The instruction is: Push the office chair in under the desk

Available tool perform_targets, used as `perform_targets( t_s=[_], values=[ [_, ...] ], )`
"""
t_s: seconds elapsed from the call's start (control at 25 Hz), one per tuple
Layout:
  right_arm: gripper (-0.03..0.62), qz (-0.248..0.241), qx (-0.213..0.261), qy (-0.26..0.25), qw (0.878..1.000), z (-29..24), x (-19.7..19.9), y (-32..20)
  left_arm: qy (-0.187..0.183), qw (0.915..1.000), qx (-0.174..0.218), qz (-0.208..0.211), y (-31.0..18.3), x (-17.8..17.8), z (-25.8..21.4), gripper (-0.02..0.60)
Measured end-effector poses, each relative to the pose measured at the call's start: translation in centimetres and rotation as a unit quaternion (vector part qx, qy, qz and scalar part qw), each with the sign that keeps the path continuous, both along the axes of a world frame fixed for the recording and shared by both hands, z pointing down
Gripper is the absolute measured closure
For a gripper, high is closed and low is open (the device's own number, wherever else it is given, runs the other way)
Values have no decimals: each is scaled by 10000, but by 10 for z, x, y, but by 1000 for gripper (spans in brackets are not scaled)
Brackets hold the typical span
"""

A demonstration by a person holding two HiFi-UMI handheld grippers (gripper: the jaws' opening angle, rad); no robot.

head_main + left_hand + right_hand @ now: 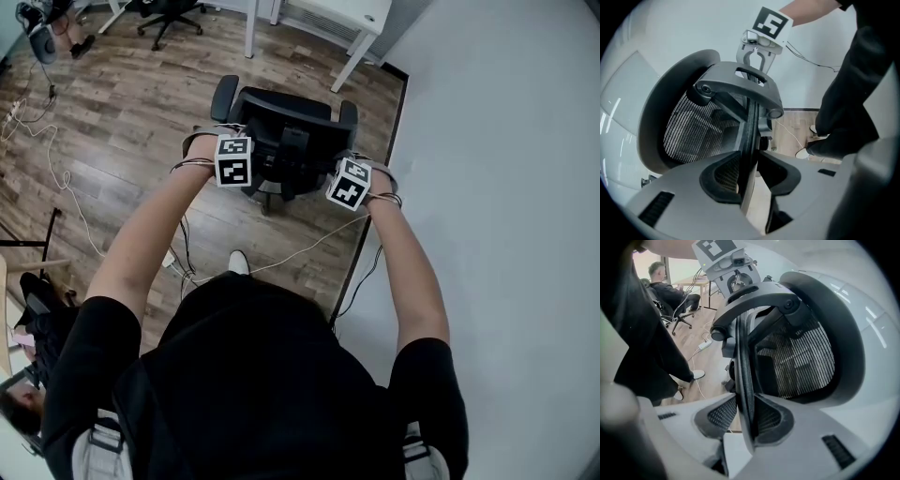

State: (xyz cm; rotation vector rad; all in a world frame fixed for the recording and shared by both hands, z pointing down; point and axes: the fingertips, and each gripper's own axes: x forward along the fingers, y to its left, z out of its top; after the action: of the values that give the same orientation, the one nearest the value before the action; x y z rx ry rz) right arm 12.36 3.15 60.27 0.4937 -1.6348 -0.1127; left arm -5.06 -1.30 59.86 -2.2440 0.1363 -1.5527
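A black mesh office chair stands on the wood floor, its back toward me and its seat facing the white desk at the top of the head view. My left gripper is shut on the upper rim of the backrest, which runs between its pads. My right gripper clamps the same rim further right. Each gripper's view shows the other one on the rim: the right gripper and the left gripper. In the head view both marker cubes sit over the chair back.
A white wall runs close along the chair's right side. Cables trail over the floor at left and behind the chair. Another office chair stands at the far top. A person sits in the background.
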Motion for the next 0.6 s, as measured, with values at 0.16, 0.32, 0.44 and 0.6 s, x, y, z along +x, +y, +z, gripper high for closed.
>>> perform_targets(
  t_s=[0.16, 0.32, 0.44, 0.6],
  values=[
    [480, 143, 42, 0, 9999, 0, -11, -25, 35, 9999, 56, 93, -27, -10, 0, 471],
    [479, 279, 14, 18, 9996, 2, -20, -44, 69, 9998, 99, 156, -49, -19, 1, 469],
    [479, 344, -10, -8, 9994, 2, -21, -60, 68, 9998, 103, 156, -65, -20, 2, 468],
    [478, 435, -24, -24, 9990, 2, -25, -79, 98, 9997, 152, 171, -86, -23, 1, 466]
  ],
)
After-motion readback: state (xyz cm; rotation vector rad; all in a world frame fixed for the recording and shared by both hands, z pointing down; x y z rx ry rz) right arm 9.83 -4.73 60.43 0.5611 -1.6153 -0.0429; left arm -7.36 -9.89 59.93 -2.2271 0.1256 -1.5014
